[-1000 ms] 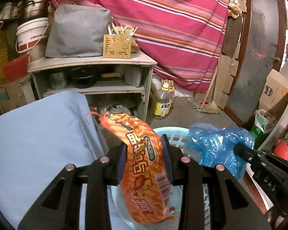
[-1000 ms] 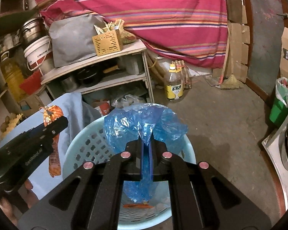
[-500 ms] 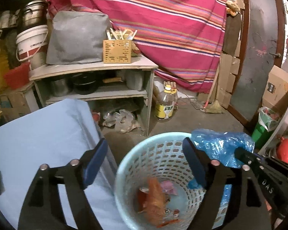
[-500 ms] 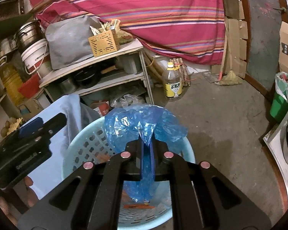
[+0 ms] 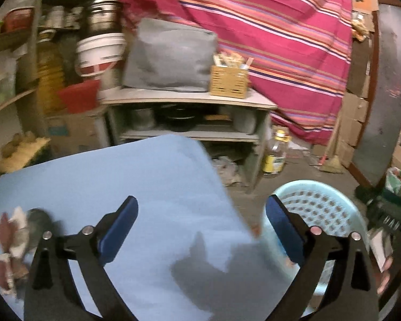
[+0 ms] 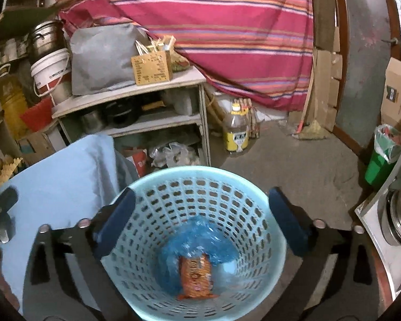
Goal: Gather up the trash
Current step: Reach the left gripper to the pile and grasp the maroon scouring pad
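Right gripper (image 6: pixel 200 222): jaws have just sprung wide apart, nothing between them, poised above the basket.
Pale blue perforated plastic basket (image 6: pixel 264 264): on the concrete floor beside the light blue cloth-covered table (image 6: pixel 61 176).
Crumpled blue plastic bag (image 6: pixel 200 236): lying at the basket bottom.
Orange snack wrapper (image 6: pixel 196 278): resting on the bag.
Left gripper (image 5: pixel 201 227): jaws have just been opening, empty, over the table's corner.
Crumpled red-and-white scraps (image 5: pixel 12 243): blurred, on the table's left.

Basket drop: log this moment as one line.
left gripper: open, empty | right gripper: open, just released | basket: blue bag, orange wrapper inside
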